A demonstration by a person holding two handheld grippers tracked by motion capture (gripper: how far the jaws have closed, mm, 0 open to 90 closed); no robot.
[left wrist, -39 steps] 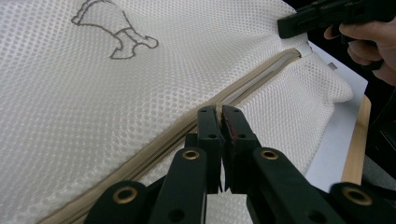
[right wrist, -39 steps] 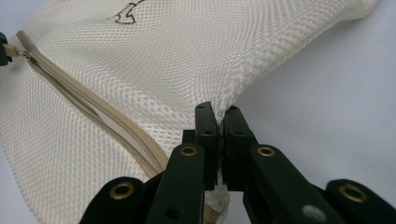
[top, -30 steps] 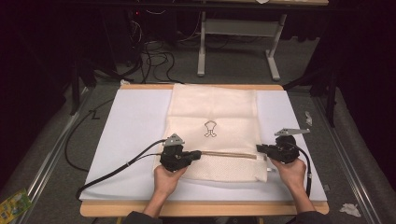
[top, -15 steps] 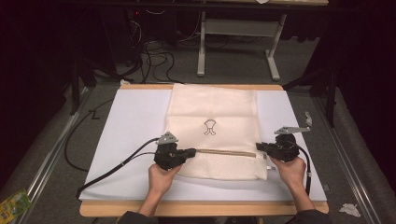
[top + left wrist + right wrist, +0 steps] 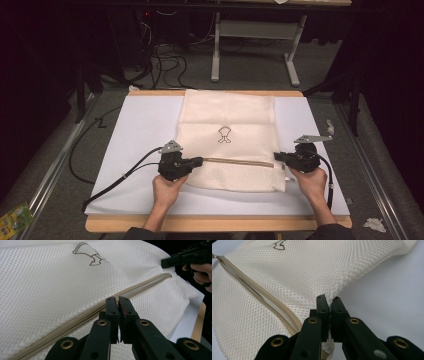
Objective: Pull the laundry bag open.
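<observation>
Two grippers pinch a mesh bag (image 5: 227, 132) lying mid-table (image 5: 125, 130): the left gripper (image 5: 119, 302) is clamped on its zipper (image 5: 140, 287), and the right gripper (image 5: 330, 303) is clamped on the bag's edge.

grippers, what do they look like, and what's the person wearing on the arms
Both are black. The left claw carries a grey three-cornered plate and trails a black cable; the right claw has the same kind of plate and cable. Up close, each has two flat black jaws on linked bars with brass-coloured rivets. Dark sleeves cover the arms.
</observation>
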